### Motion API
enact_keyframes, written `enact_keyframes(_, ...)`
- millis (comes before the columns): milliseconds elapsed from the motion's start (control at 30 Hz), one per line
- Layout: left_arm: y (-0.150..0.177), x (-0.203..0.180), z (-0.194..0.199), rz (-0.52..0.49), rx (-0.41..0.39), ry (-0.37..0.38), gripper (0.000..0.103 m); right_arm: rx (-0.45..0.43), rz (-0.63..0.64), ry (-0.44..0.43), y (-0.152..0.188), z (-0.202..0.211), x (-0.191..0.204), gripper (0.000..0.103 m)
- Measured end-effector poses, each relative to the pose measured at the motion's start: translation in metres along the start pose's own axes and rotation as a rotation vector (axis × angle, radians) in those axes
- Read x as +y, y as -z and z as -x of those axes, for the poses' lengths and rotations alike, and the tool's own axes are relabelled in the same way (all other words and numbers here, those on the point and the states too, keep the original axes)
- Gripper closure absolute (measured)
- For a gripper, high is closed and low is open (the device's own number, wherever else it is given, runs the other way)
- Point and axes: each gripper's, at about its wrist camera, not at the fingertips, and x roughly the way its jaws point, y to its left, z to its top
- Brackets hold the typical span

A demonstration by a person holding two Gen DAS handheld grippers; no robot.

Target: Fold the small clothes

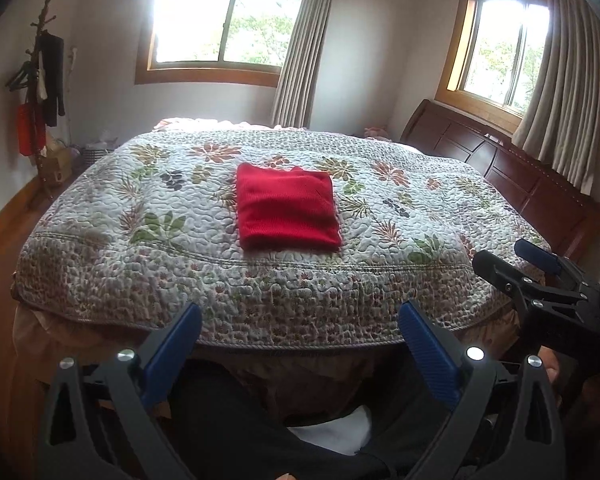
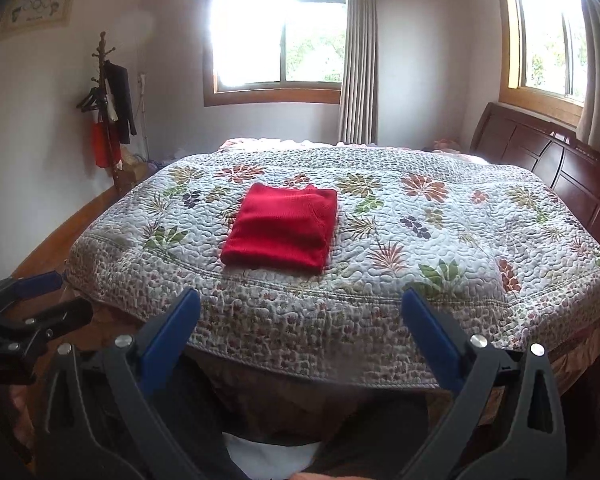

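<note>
Now left tool (image 1: 300, 320) and right tool (image 2: 300, 306) spread wide, empty — folded red garment (image 1: 286, 211) untouched on quilt (image 1: 180, 264).

folded garment (image 1: 287, 211) on quilt (image 1: 148, 280), headboard (image 1: 540, 184) right

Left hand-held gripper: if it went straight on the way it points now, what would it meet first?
Probably the floral quilt at the near edge of the bed: the left hand-held gripper, open and empty, points at the quilt's hanging border. The folded red garment lies farther on and higher, so likely not first. Depth is uncertain.
</note>
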Motion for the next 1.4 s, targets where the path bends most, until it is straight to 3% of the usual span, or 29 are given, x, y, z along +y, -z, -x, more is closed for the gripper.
enact_keyframes(1400,-0.004,0.011,-0.031,0.008,0.049,-0.017,0.004,0.042,-0.001,0.005,0.0,-0.036,-0.001,0.003)
